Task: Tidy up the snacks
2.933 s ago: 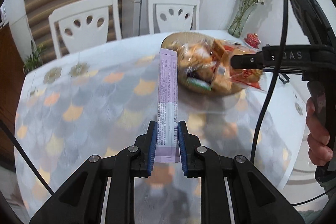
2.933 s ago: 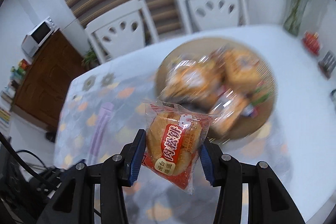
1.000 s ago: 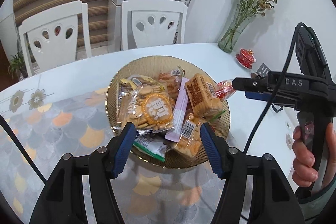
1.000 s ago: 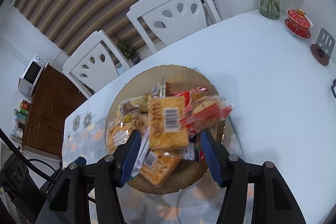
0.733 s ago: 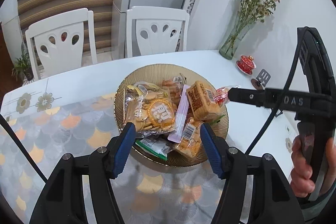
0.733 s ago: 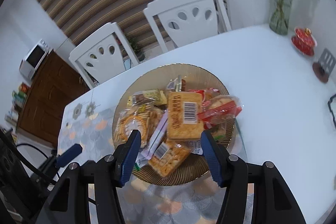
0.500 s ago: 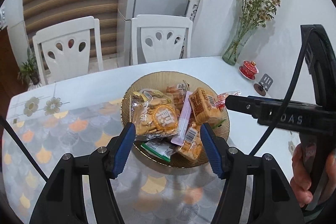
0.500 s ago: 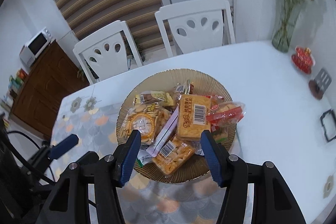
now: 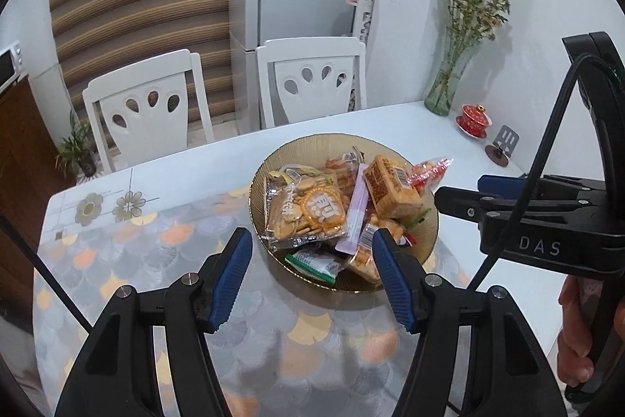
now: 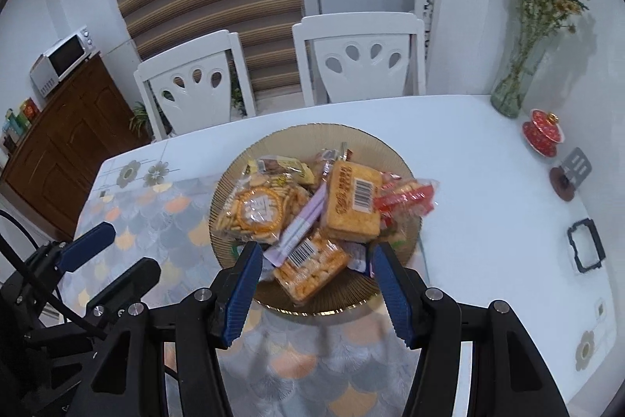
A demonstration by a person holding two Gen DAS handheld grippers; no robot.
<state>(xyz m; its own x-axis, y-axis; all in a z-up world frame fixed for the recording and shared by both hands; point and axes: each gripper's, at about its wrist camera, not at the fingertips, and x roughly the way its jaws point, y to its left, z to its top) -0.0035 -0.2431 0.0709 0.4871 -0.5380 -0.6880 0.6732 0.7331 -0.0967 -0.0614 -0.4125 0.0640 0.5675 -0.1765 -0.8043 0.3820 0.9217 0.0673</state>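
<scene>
My left claw (image 9: 308, 274) stands wide with nothing between its blue ribbed pads, and my right claw (image 10: 312, 290) is just as empty and parted, both held above the near rim of the round amber ribbed-glass bowl (image 10: 269, 139). That bowl sits on the white table (image 10: 488, 182), partly on the grey and orange scale-patterned mat (image 9: 156, 260), and all the snacks lie heaped inside it.

Much of the heap is buried. The long lilac stick packet (image 10: 300, 221) shows only its middle and near end; its far end slips under the orange block-shaped cracker pack with a barcode (image 10: 353, 202). Its long axis runs slantwise, from the bowl's near left up toward the far right in the right wrist view. The clear bag of small round biscuits (image 9: 308, 210) lies to its left. The red and clear wrapper (image 10: 406, 200) pokes out over the bowl's right rim. A green and white sachet (image 9: 312, 264) peeps from under the biscuit bag in the left wrist view, mostly covered; its print is too small for me to read. The near barcode packet of orange crackers (image 10: 310, 270) is possibly resting on the stick's end, though my pads block part of it.

My right claw's body cuts off the table's right side in the left view.
</scene>
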